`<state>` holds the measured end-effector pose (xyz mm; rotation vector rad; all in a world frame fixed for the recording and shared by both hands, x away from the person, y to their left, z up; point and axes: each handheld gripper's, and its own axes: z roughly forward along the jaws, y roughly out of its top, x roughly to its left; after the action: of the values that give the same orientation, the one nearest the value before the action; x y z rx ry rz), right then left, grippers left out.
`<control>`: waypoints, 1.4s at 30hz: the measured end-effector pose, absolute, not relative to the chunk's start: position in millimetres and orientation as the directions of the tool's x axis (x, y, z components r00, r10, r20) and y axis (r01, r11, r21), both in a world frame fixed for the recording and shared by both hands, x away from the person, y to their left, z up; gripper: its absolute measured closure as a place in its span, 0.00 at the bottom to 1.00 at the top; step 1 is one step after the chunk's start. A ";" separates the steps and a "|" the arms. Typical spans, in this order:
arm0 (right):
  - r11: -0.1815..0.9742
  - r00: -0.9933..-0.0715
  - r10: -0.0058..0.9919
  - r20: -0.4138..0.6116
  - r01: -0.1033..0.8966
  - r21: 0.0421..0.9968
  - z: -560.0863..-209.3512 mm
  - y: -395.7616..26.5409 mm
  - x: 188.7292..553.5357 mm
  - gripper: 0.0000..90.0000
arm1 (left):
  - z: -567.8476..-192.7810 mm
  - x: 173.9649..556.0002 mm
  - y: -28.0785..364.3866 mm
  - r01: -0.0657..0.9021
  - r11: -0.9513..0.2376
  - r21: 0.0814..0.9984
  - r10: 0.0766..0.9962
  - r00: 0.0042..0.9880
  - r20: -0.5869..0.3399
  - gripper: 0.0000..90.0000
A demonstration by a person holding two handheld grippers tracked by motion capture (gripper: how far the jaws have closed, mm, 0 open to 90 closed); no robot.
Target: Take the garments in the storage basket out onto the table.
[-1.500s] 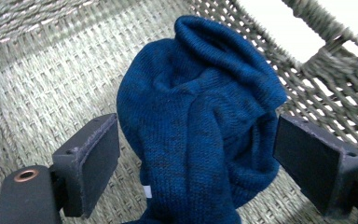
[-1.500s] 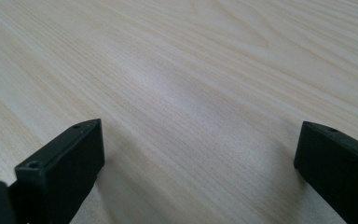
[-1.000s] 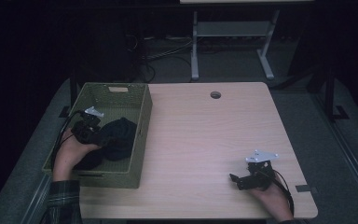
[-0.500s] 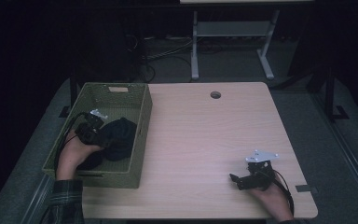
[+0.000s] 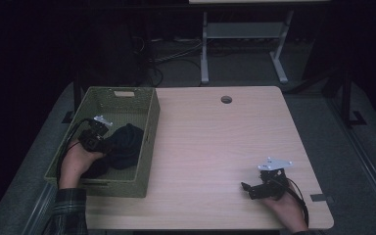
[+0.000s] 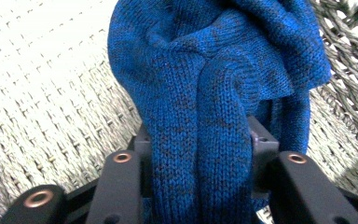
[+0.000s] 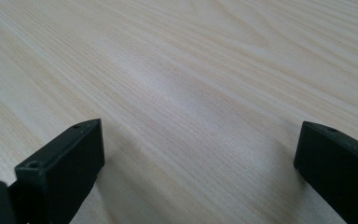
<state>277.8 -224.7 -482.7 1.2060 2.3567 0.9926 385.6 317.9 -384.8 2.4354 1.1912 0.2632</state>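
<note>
1. Blue knit garment (image 6: 223,93) bunched inside the green woven basket (image 5: 149,127) at the table's left end, dark in the high view.
2. Left gripper (image 5: 98,139) down in the basket, jaws just closing on a thick fold of the knit, pads pressing it from both sides.
3. Right gripper (image 5: 254,188) resting on the bare wooden table (image 5: 215,142) at the near right, jaws wide apart, holding nothing.
4. Step in hand, judged: securing the grab before taking the garment out.
5. Next move likely calls for a straight lift clear of the basket rim, avoiding snags on the weave.

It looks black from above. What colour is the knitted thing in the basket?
Blue with dark flecks; the left gripper view shows the knitted garment best.
</note>
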 end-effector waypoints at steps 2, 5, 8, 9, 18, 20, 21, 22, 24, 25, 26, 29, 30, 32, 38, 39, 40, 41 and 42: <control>0.404 -0.596 0.802 0.035 0.585 0.703 -482.7 -224.7 277.8 0.01 | -384.7 385.6 318.9 0.712 -0.540 0.449 0.790 0.612 -0.019 0.67; 0.403 -0.595 0.803 0.036 0.586 0.703 -482.7 -224.6 277.7 0.01 | -383.0 386.8 320.7 0.712 -0.537 0.453 0.788 0.615 -0.033 0.69; 0.402 -0.594 0.803 0.037 0.587 0.702 -482.6 -224.5 277.6 0.01 | -379.2 388.6 321.3 0.710 -0.536 0.458 0.788 0.615 -0.031 0.69; 0.402 -0.594 0.803 0.037 0.587 0.703 -482.7 -224.5 277.7 0.01 | -378.0 388.7 321.6 0.710 -0.533 0.460 0.788 0.615 -0.035 0.69; 0.401 -0.593 0.804 0.039 0.589 0.701 -482.5 -224.4 277.5 0.01 | -361.3 386.6 320.1 0.698 -0.560 0.447 0.768 0.640 -0.037 0.70; 0.401 -0.593 0.804 0.039 0.589 0.701 -482.5 -224.4 277.5 0.01 | -354.1 385.8 319.7 0.696 -0.558 0.451 0.767 0.640 -0.040 0.70; 0.401 -0.593 0.804 0.039 0.589 0.701 -482.5 -224.4 277.5 0.01 | -354.1 385.8 319.7 0.696 -0.558 0.451 0.767 0.640 -0.040 0.70; 0.401 -0.593 0.804 0.039 0.589 0.702 -482.6 -224.4 277.5 0.01 | -348.8 385.6 320.1 0.692 -0.560 0.455 0.764 0.644 -0.039 0.70; 0.401 -0.593 0.804 0.039 0.589 0.702 -482.6 -224.4 277.5 0.01 | -343.4 385.0 320.8 0.690 -0.562 0.455 0.762 0.646 -0.038 0.70; 0.401 -0.593 0.804 0.039 0.589 0.702 -482.6 -224.4 277.5 0.01 | -340.8 384.6 320.9 0.689 -0.557 0.463 0.764 0.644 -0.041 0.70; 0.401 -0.593 0.804 0.039 0.589 0.702 -482.6 -224.4 277.5 0.01 | -340.8 384.6 320.9 0.689 -0.557 0.463 0.764 0.644 -0.041 0.70; 0.401 -0.593 0.804 0.039 0.589 0.702 -482.6 -224.4 277.5 0.01 | -332.0 383.6 322.6 0.685 -0.557 0.470 0.760 0.649 -0.045 0.70; 0.400 -0.593 0.804 0.039 0.589 0.702 -482.6 -224.4 277.5 0.01 | -328.8 383.3 323.3 0.684 -0.554 0.474 0.759 0.649 -0.049 0.70; 0.401 -0.593 0.804 0.039 0.589 0.702 -482.6 -224.4 277.5 0.01 | -325.6 382.8 323.8 0.682 -0.556 0.475 0.757 0.651 -0.048 0.70; 0.401 -0.593 0.804 0.039 0.589 0.702 -482.6 -224.4 277.5 0.01 | -314.8 381.7 321.3 0.676 -0.569 0.468 0.752 0.659 -0.036 0.70; 0.401 -0.594 0.804 0.039 0.589 0.702 -482.6 -224.4 277.5 0.01 | -312.2 381.8 320.9 0.673 -0.572 0.469 0.751 0.660 -0.031 0.70; 0.401 -0.593 0.804 0.039 0.589 0.702 -482.6 -224.4 277.5 0.01 | -309.4 381.9 320.7 0.672 -0.570 0.473 0.751 0.660 -0.031 0.70; 0.401 -0.594 0.804 0.039 0.589 0.701 -482.6 -224.4 277.5 0.01 | -306.4 382.1 320.8 0.670 -0.571 0.474 0.750 0.660 -0.030 0.70; 0.401 -0.593 0.804 0.039 0.589 0.702 -482.6 -224.4 277.5 0.01 | -302.9 382.1 320.8 0.670 -0.566 0.480 0.753 0.658 -0.031 0.70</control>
<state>277.5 -224.4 -482.6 1.2134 2.3564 0.9936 382.1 320.8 -302.9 2.4199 1.1104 0.2439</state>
